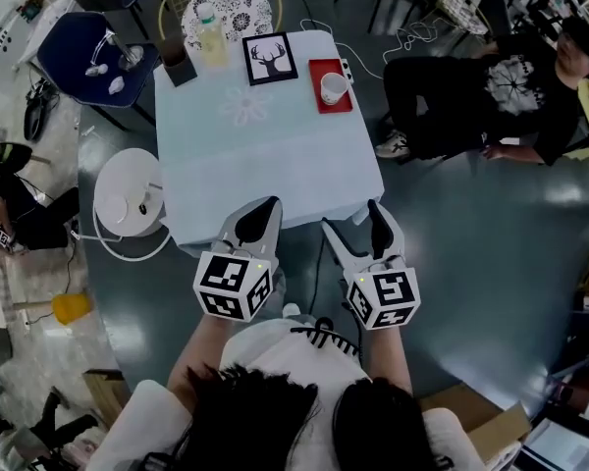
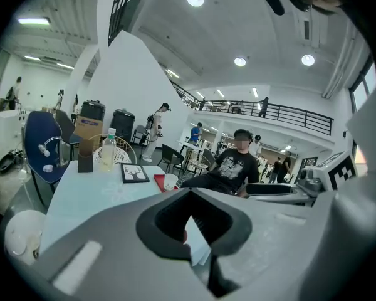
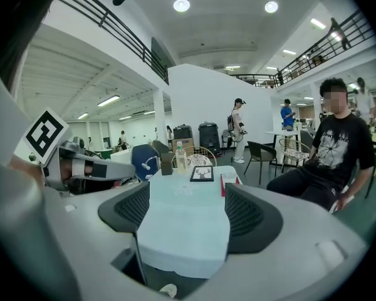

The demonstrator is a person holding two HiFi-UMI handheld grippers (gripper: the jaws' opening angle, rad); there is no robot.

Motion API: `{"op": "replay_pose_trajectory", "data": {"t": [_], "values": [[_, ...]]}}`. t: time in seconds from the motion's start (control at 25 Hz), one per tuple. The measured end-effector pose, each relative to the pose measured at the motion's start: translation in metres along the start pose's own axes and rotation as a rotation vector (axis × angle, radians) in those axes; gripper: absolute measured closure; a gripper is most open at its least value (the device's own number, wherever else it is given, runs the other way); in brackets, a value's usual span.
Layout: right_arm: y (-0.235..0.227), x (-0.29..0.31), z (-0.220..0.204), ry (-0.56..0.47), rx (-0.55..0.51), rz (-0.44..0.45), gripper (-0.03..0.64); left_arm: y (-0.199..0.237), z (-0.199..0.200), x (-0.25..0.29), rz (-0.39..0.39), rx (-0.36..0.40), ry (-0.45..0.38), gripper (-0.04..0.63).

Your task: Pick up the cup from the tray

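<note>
Left hand-held gripper [image 1: 264,210]: jaws clenched together with nothing between them. Its own view [image 2: 191,221] shows the dark pads meeting, with only a small gap through which the cloth shows. It is held off the near edge of the tabletop [image 1: 265,165], not touching it.

Right hand-held gripper [image 1: 350,214]: released, with the jaws standing well apart. Its own view [image 3: 189,212] shows only the near tabletop [image 3: 185,231] in the space between the pads; nothing is held. It sits just beside the left one, at the same near edge.

Cup [image 1: 332,87]: white and upright, resting on the red tray [image 1: 319,71] at the far right corner of the tabletop. It is well apart from both grippers. The left gripper view shows it [image 2: 170,182] beyond the jaws. The right gripper view shows it [image 3: 229,178] just above the right pad, on the tray [image 3: 222,185].

Other items on the far side of the tabletop:
- A framed deer picture [image 1: 270,59], just left of the tray.
- A bottle [image 1: 212,39] of pale liquid, further left.
- A dark box [image 1: 177,65], beside the bottle.

The near half of the cloth carries nothing.

Surroundings: a person [image 1: 491,96] in dark clothing sits to the right of the tabletop, near the tray corner. A blue chair [image 1: 83,52] stands at the far left.
</note>
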State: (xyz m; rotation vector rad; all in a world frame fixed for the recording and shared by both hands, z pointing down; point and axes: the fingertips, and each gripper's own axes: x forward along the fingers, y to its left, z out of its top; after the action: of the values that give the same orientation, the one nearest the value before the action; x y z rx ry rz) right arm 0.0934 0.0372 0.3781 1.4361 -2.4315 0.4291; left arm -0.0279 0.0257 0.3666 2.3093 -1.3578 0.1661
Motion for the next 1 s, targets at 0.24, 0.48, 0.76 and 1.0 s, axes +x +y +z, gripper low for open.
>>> {"op": "replay_pose_trajectory", "data": {"t": [0.24, 0.48, 0.76, 1.0], "values": [[-0.01, 0.037, 0.022, 0.006, -0.015, -0.03, 0.23, 0.029, 0.021, 0.025, -0.025, 0.02, 0.019, 0.595], [-0.019, 0.071, 0.033, -0.009, 0.021, -0.082, 0.221, 0.054, 0.036, 0.049, -0.069, 0.029, 0.037, 0.595], [-0.03, 0.102, 0.034, 0.012, 0.069, -0.098, 0.215, 0.077, 0.036, 0.077, -0.092, 0.028, 0.096, 0.595], [-0.049, 0.126, 0.036, 0.0, 0.054, -0.11, 0.208, 0.091, 0.034, 0.101, -0.082, 0.024, 0.118, 0.595]]}}
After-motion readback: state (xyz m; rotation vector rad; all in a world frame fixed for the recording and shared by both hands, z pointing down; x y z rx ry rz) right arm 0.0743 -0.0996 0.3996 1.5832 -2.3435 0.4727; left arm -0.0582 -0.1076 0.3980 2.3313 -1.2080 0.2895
